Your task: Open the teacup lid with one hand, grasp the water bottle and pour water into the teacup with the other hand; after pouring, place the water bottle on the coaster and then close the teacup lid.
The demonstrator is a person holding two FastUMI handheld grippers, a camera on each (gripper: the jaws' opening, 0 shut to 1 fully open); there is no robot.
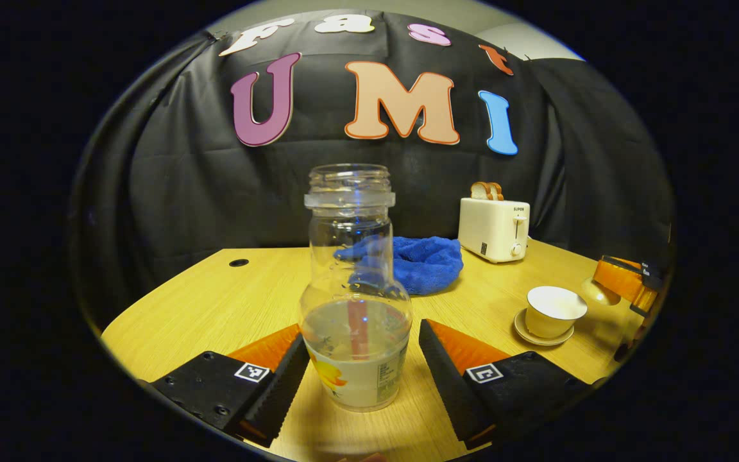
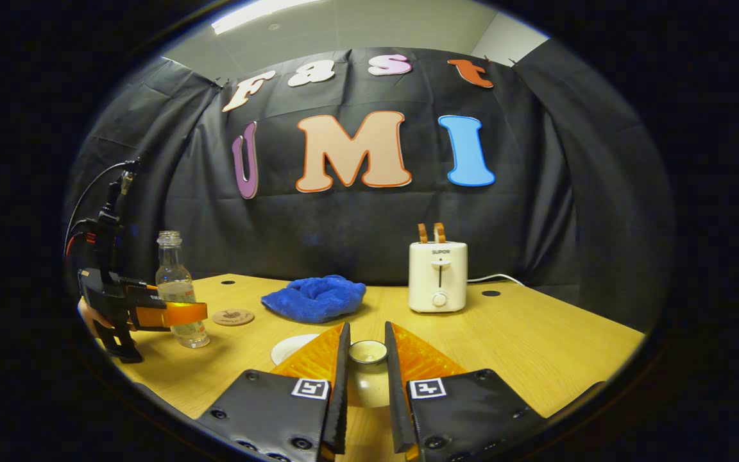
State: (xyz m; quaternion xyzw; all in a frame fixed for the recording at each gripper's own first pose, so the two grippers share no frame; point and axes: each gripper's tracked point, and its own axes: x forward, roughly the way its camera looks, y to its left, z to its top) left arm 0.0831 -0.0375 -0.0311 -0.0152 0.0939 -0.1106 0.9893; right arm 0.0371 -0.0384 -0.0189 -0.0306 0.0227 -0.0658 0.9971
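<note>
Fingers of your left tool (image 1: 363,378) stood apart w/ the water bottle (image 1: 356,301) upright between them on the desk (image 1: 215,295), neither pad clearly touching. Bottle was uncapped, part full, long axis vertical. Your right tool (image 2: 367,385) sat closed on the teacup lid (image 2: 367,351), fingers tight to both sides. In the left gripper view the open teacup (image 1: 552,311) on its saucer lay well to the right, so pouring meant carrying the bottle rightward. Coaster (image 2: 233,317) lay just beside the bottle, far side.
</note>
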